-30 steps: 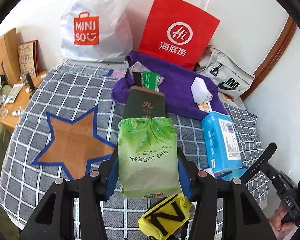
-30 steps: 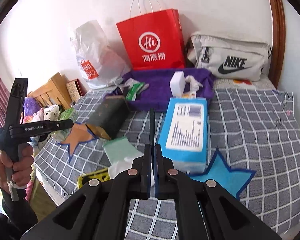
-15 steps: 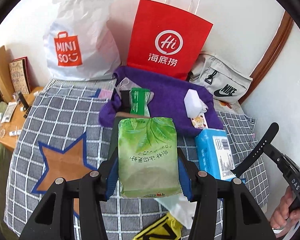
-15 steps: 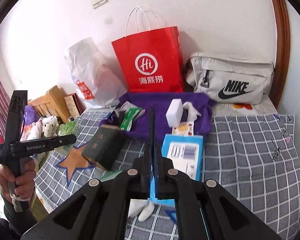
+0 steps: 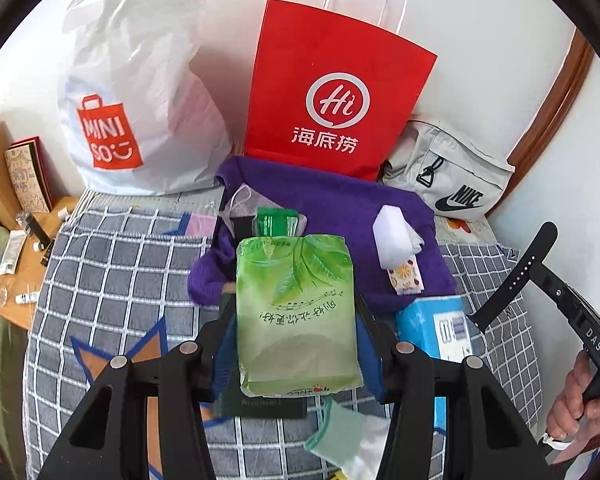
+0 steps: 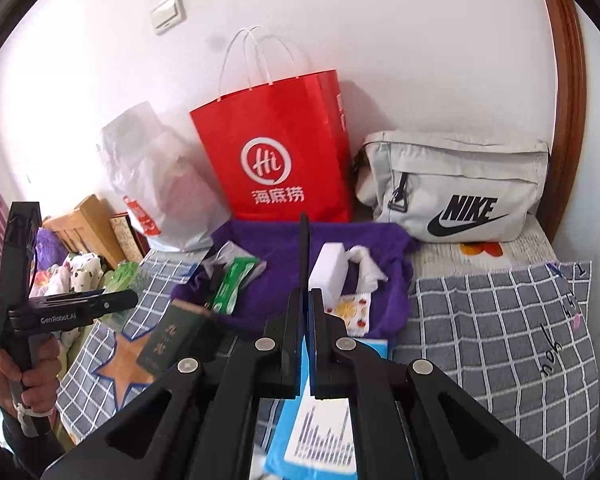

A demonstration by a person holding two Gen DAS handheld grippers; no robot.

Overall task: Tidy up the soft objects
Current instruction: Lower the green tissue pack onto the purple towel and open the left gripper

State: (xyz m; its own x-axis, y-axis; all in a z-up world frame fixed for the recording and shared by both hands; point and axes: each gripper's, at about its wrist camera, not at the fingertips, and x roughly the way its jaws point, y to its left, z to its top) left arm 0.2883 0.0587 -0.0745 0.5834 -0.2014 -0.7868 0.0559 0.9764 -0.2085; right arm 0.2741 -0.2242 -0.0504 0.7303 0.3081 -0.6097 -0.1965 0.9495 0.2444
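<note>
My left gripper (image 5: 296,320) is shut on a light green tissue pack (image 5: 296,280), held above the checked bedspread (image 5: 120,272) just in front of a purple towel (image 5: 340,208). On the towel lie a small green packet (image 5: 278,220), a white foam block (image 5: 392,232) and a fruit-print sachet (image 5: 406,278). My right gripper (image 6: 305,240) is shut with nothing in it and points at the towel (image 6: 284,248) and the white block (image 6: 330,268). A blue tissue pack (image 6: 324,440) lies beneath it. A dark green box (image 6: 172,336) sits to its left.
Against the wall stand a red paper bag (image 5: 336,92), a white Miniso plastic bag (image 5: 140,92) and a grey Nike bag (image 6: 456,196). A wooden bedside table (image 5: 24,256) with small items is at the left. A pale green cloth (image 5: 340,436) lies near the front.
Both grippers have moved forward towards the purple towel and the bags, which look larger and nearer. The green pack stays gripped in the left; the right stays shut.
</note>
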